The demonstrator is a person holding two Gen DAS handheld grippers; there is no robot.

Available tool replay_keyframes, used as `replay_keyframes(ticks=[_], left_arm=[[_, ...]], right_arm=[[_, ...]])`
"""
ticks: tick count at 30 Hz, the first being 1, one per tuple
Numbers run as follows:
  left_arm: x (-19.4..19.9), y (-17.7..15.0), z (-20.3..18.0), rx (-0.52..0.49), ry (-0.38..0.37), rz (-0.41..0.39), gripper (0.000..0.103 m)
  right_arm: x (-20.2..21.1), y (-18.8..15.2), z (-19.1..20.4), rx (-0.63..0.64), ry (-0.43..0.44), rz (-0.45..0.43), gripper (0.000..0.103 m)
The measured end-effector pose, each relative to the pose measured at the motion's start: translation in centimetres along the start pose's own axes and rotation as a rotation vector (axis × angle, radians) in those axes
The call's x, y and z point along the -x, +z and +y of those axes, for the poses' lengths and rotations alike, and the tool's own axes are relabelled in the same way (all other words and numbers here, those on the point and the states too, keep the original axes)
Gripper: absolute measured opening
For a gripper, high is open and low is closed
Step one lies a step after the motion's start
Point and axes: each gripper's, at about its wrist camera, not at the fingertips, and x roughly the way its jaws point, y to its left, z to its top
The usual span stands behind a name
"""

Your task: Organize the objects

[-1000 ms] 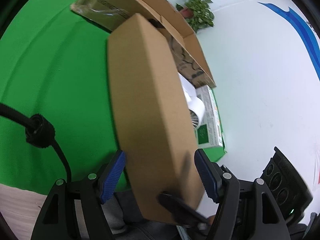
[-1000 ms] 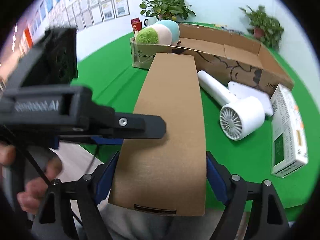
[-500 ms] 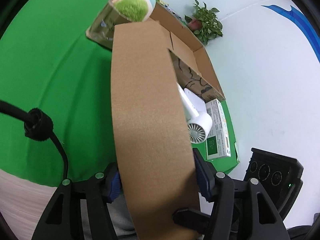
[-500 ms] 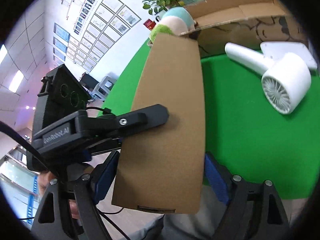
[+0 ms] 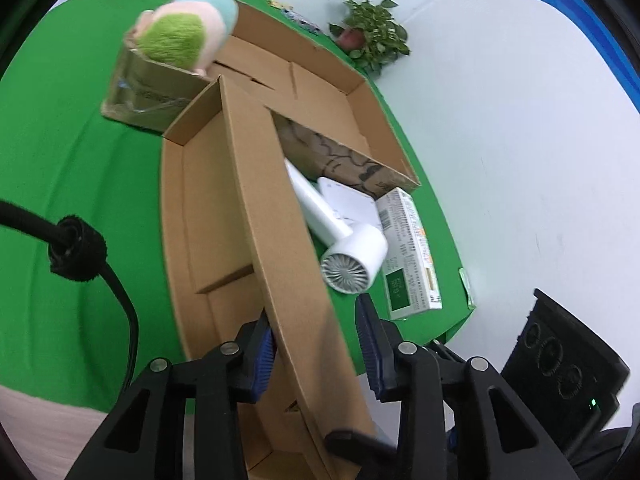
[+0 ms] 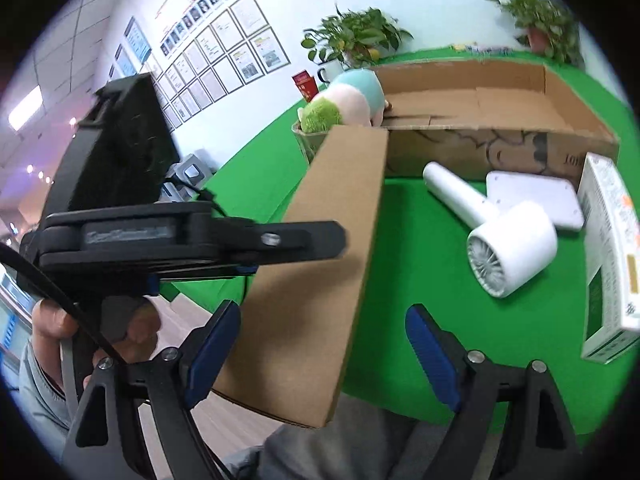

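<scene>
A long shallow cardboard box is held tilted over the near edge of the green table, open side showing in the left wrist view. My left gripper straddles its side wall with a gap on the right pad; grip unclear. My right gripper is open, its pads apart around the same box's outer wall. A white hair dryer, a white flat case and a white-green carton lie on the cloth.
A large open cardboard box stands at the back, with a plush toy in a small box beside it. Potted plants and a mug line the far edge. The green table ends close to me.
The cardboard box has rolled so its open inside faces the left camera. My right gripper has opened and let go of it. The left gripper has shifted onto its side wall.
</scene>
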Motion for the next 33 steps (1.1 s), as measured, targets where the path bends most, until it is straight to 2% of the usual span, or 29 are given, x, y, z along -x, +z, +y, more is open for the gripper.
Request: replay_keyframes(ticks=[2,5,8,9,10,11,12,13,14,16,19,21,24,28,30,33], left_arm=[[-0.5,0.1,-0.6,-0.013,-0.044,0.011,0.033],[-1.7,0.2,-2.3,-0.070,-0.026,0.031,0.033],[-1.1,-0.4,-2.2,-0.081,-0.013,0.033,0.033],[-0.8,-0.4,-2.2,-0.082,-0.007,0.019,0.033],[-0.3,-0.5,-2.1,-0.083,-0.003,0.004,0.033],[0.2,-0.6,-1.9,-0.081,0.002,-0.016,0.033],[0.8,-0.7,-1.7,-0.077,0.011,-0.035,0.033],[1.4,-0.7,-1.4,-0.072,0.027,-0.059,0.033],[1.8,-0.9,-1.1,-0.070,0.041,-0.071,0.033],[2.4,-1.1,-0.5,-0.058,0.057,-0.085,0.033],[2.7,-1.6,0.3,-0.054,0.094,-0.073,0.034],[2.7,-2.1,0.5,-0.060,0.115,-0.058,0.034],[2.5,-2.8,1.0,-0.072,0.165,-0.026,0.034],[3.2,-3.1,1.9,-0.075,0.241,-0.058,0.035],[3.4,-3.1,2.6,-0.063,0.244,-0.063,0.035],[3.4,-3.2,3.0,-0.069,0.251,-0.044,0.035]], right_arm=[[0.2,0.4,0.3,0.023,-0.010,-0.011,0.085],[0.6,0.5,0.4,0.069,-0.034,-0.030,0.085],[0.9,0.6,-0.4,0.078,-0.061,-0.051,0.082],[0.9,0.6,-0.8,0.076,-0.091,-0.048,0.077],[0.5,0.8,-1.2,0.074,-0.111,-0.039,0.060],[0.1,0.9,-1.5,0.072,-0.113,-0.024,0.049],[-0.3,0.8,-1.9,0.070,-0.124,-0.002,0.043],[-0.6,0.8,-2.0,0.083,-0.164,-0.003,0.035],[-0.4,0.6,-2.0,0.088,-0.185,-0.007,0.029],[-0.4,0.5,-2.9,0.047,-0.187,-0.011,0.025],[-1.0,0.4,-4.5,-0.016,-0.214,0.013,0.016],[-1.7,0.2,-5.2,-0.055,-0.193,0.045,0.016],[-2.1,0.2,-4.2,-0.035,-0.171,0.060,0.017],[-2.8,0.2,-1.9,0.001,-0.123,0.083,0.025],[-2.8,0.3,-1.1,0.019,-0.086,0.076,0.028],[-2.6,0.4,-0.8,0.040,-0.115,0.054,0.028]])
